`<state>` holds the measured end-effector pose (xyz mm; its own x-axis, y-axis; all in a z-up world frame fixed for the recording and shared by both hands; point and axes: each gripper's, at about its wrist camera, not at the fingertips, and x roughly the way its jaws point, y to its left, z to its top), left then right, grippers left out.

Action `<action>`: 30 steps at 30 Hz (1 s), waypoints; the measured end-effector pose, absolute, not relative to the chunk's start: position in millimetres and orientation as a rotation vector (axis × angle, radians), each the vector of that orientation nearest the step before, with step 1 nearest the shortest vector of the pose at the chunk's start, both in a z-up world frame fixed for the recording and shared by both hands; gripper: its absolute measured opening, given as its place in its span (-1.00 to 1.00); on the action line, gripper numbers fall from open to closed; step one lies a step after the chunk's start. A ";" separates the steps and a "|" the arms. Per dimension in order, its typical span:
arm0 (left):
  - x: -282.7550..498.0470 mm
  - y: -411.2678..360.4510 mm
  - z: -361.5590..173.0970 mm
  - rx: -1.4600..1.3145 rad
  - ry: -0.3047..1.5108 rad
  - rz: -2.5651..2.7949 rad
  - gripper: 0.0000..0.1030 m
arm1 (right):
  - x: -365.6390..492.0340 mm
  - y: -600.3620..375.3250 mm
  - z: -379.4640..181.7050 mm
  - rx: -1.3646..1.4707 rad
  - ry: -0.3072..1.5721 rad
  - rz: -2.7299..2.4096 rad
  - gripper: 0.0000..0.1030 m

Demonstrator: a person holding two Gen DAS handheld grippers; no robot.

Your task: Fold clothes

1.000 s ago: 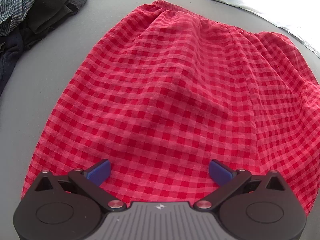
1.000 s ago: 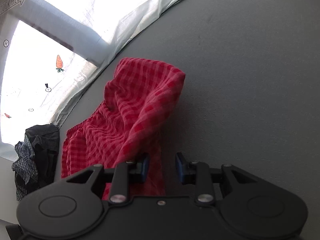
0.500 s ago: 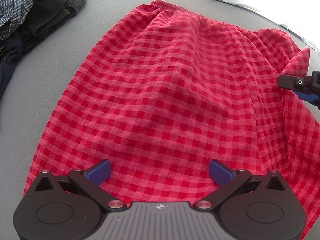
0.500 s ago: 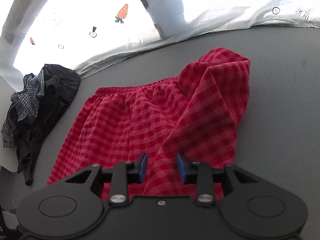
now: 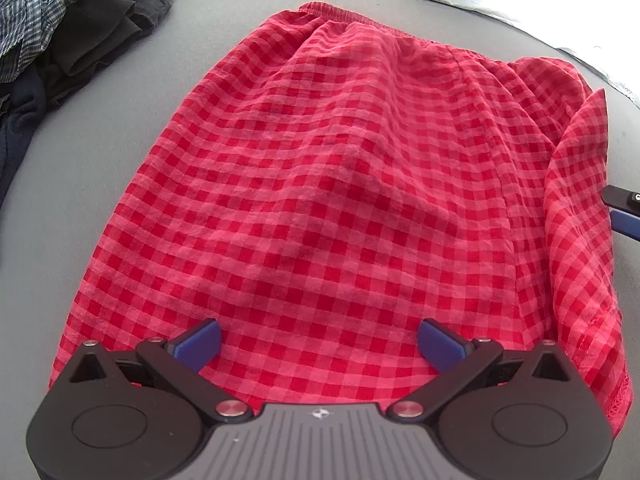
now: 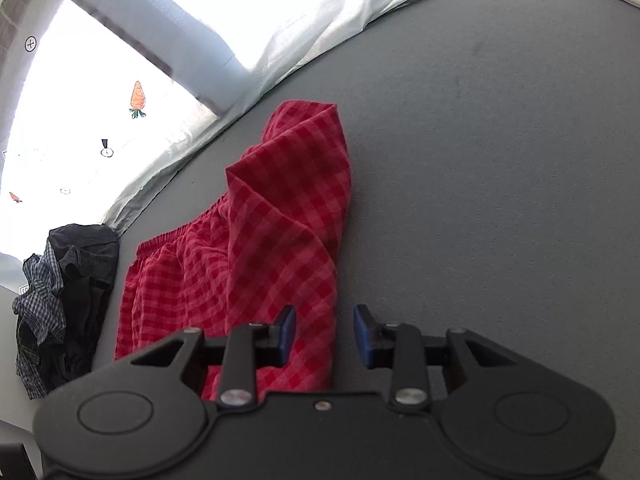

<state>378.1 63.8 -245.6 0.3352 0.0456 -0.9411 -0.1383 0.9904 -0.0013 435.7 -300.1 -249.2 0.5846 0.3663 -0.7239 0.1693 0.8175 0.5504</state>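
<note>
Left wrist view: red checked skirt [image 5: 340,184] lies nearly flat, folding barely begun.
Left gripper [image 5: 318,340] hovers wide open; right gripper [image 6: 324,330] stands narrow, empty (cloth beside it); dark pile [image 5: 72,28] waits unfolded.

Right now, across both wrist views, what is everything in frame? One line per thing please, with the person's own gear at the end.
red-and-pink checked cloth garment with an elastic waistband: one, red check, spread on the grey surface, its right side folded up and over.
heap of dark clothes with a blue-and-white plaid piece: one heap, black, navy and plaid, far left on the surface.
grey table surface: one, grey, under everything.
white printed sheet with small carrots: one, white and orange, behind the surface.
left gripper: one, black with blue fingers, open over the garment's near hem.
right gripper: one, black with blue fingers, parted at the folded side.
</note>
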 end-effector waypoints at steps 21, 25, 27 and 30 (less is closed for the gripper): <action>374.1 63.3 -244.3 -0.078 1.210 0.116 1.00 | 387.9 -323.4 -162.0 0.106 0.759 0.001 -0.92; 374.6 63.9 -244.9 -0.075 1.206 0.109 1.00 | 385.4 -347.5 -191.8 0.284 0.827 -0.077 -0.76; 373.9 63.7 -244.6 -0.074 1.204 0.108 1.00 | 380.4 -358.2 -196.7 0.334 0.821 -0.114 -0.66; 370.7 64.1 -243.9 -0.073 1.202 0.108 1.00 | 373.3 -374.8 -199.8 0.394 0.806 -0.173 -0.59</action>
<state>370.7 64.1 -243.9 0.3565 0.0444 -0.9332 -0.1224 0.9925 0.0004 373.3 -374.8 -199.8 0.6834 -0.0020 -0.7300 0.2979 0.9137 0.2763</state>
